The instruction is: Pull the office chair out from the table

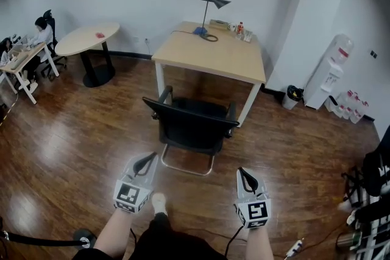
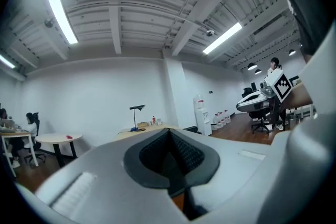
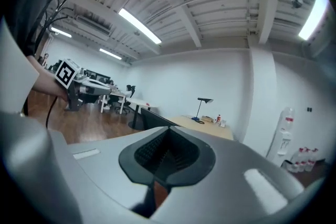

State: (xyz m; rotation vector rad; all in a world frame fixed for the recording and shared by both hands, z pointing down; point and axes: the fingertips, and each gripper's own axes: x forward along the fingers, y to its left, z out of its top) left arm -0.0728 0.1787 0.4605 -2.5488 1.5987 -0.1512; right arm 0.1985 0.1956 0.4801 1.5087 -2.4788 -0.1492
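The chair (image 1: 192,122) stands on the floor just off the counter's (image 1: 213,58) near edge, its back towards the person. The left claw (image 1: 145,162) and right claw (image 1: 247,179) are both clenched on nothing, near the chair's back without touching it.

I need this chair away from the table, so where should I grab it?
Grip the chair by its backrest top edge from the near side: the back faces you, and the thin rim suits jaws. The left gripper and right gripper are shut; open them first.
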